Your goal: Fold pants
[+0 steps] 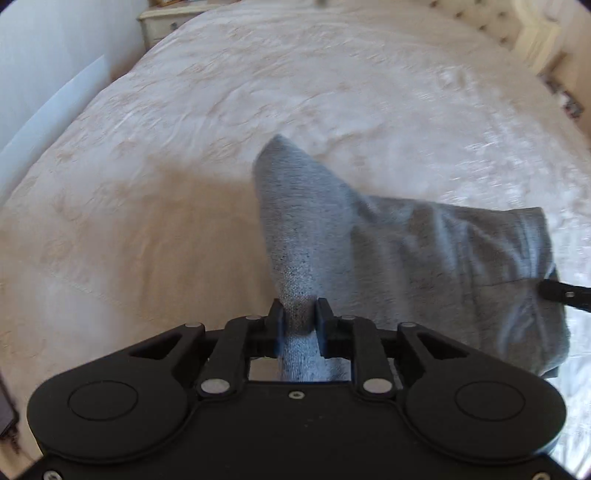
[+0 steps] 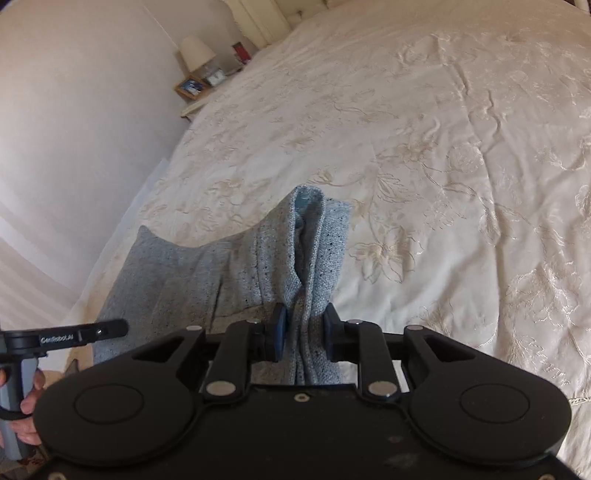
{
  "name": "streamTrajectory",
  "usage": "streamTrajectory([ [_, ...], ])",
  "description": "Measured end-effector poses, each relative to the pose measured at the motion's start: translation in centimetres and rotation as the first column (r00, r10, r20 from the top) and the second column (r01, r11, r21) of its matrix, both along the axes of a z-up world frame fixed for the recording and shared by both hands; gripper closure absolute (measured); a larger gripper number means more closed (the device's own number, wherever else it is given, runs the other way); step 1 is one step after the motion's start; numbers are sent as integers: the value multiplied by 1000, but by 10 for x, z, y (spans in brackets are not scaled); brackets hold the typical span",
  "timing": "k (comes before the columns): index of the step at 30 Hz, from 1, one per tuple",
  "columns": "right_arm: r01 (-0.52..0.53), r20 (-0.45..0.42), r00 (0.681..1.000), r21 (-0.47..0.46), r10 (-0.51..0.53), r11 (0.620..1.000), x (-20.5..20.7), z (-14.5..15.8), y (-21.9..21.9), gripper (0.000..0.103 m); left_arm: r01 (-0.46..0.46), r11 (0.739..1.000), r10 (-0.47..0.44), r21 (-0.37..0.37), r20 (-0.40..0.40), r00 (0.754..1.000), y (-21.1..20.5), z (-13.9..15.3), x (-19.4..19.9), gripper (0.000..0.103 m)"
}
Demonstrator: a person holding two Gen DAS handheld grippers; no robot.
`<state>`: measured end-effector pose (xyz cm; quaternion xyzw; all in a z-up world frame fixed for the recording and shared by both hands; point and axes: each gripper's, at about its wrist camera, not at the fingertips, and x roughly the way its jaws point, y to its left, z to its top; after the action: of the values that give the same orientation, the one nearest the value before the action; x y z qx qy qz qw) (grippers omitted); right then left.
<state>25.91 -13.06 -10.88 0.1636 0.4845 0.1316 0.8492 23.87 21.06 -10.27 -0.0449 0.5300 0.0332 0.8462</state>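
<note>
Grey knit pants (image 1: pixel 424 258) hang folded above a cream bedspread (image 1: pixel 184 147). My left gripper (image 1: pixel 299 306) is shut on a bunched edge of the fabric, which rises between its black fingers. Seen in the right wrist view, the pants (image 2: pixel 177 280) stretch leftward, and my right gripper (image 2: pixel 304 314) is shut on another gathered edge with a hem showing above the pads. The right gripper's tip (image 1: pixel 565 293) touches the cloth's far right corner in the left wrist view. The left gripper (image 2: pixel 118 328) shows side-on at lower left, held by a hand (image 2: pixel 29 402).
The embroidered bedspread (image 2: pixel 443 184) fills most of both views. A nightstand (image 1: pixel 162 22) stands beyond the bed's far corner. A lamp (image 2: pixel 195 51) and a picture frame (image 2: pixel 190 87) sit on a bedside table by the wall. A tufted headboard (image 1: pixel 480 18) runs along the top.
</note>
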Motion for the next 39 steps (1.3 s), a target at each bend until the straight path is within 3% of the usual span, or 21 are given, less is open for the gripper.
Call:
streamTrajectory([
  [1,40,-45,998,-66,-43,997,7,-12,5,77,-39,999,40,37,-26,999,7,-11,1,88],
  [2,69,-68,995,-131,-78,989,12,-22,11,77,-73,996,76,59,-48,996,14,-20,-2,89],
  [5,74,-24,997,-159,-79,984,3,-22,26,77,-104,995,104,-5,-37,994,23,-23,-18,87],
  [9,-33,56,997,-234,48,972,-16,-14,68,77,-48,998,48,-28,1,999,3,-22,-37,82],
  [10,-74,67,993,-274,95,959,-21,-18,80,77,-25,999,25,-20,-10,1000,-3,-29,-41,77],
  [14,-161,-65,987,-380,147,911,-44,-63,100,79,50,998,-41,49,-156,987,-20,-76,-52,77],
  [16,-160,-57,987,-394,149,905,-52,-68,101,80,72,994,-61,78,-136,989,-24,-74,-56,77],
  [19,-148,-43,989,-392,143,908,-50,-54,101,77,27,999,-23,28,-127,992,-19,-55,-53,77],
  [24,-107,83,985,-387,150,916,-39,-19,111,77,-17,1000,17,21,-30,999,-23,-20,-32,75],
  [26,-118,83,983,-390,163,913,-21,-20,117,77,-33,999,33,13,-33,999,-28,-23,-14,61],
  [33,-157,-47,987,-456,152,876,26,-72,130,79,-17,998,25,54,-157,987,-46,-75,35,62],
  [36,-166,-43,985,-474,166,865,24,-66,134,78,-18,998,26,54,-153,988,-47,-70,34,64],
  [39,-114,-21,993,-446,118,888,13,-47,129,77,-14,1000,16,19,-133,991,-46,-52,24,63],
])
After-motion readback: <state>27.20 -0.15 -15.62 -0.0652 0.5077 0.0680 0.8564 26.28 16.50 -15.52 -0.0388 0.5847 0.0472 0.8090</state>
